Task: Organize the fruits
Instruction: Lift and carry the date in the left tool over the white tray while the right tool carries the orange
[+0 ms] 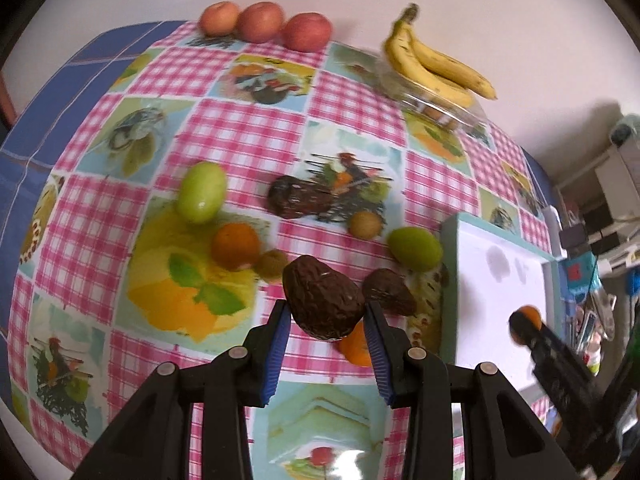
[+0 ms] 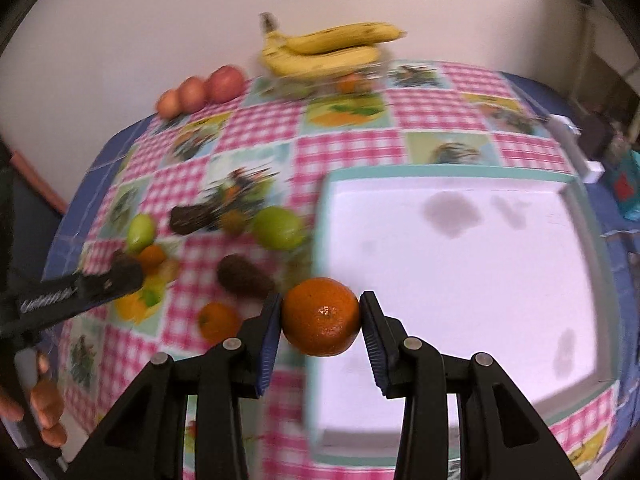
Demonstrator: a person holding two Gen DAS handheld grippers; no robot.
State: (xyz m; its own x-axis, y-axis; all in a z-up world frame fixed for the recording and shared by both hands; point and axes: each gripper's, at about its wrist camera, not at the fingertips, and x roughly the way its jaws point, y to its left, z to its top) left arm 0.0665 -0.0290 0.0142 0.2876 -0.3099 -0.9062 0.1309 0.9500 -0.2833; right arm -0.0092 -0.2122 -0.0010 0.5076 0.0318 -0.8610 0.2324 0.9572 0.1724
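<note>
My left gripper is shut on a dark brown avocado and holds it above the checked tablecloth. My right gripper is shut on an orange tangerine at the left edge of the white tray. It also shows in the left wrist view over the tray. Loose on the cloth lie two green fruits, two more avocados, tangerines and small kiwis.
Three red apples sit at the table's far edge by the wall. A bunch of bananas rests on a clear container at the back. Clutter stands beyond the table's right side.
</note>
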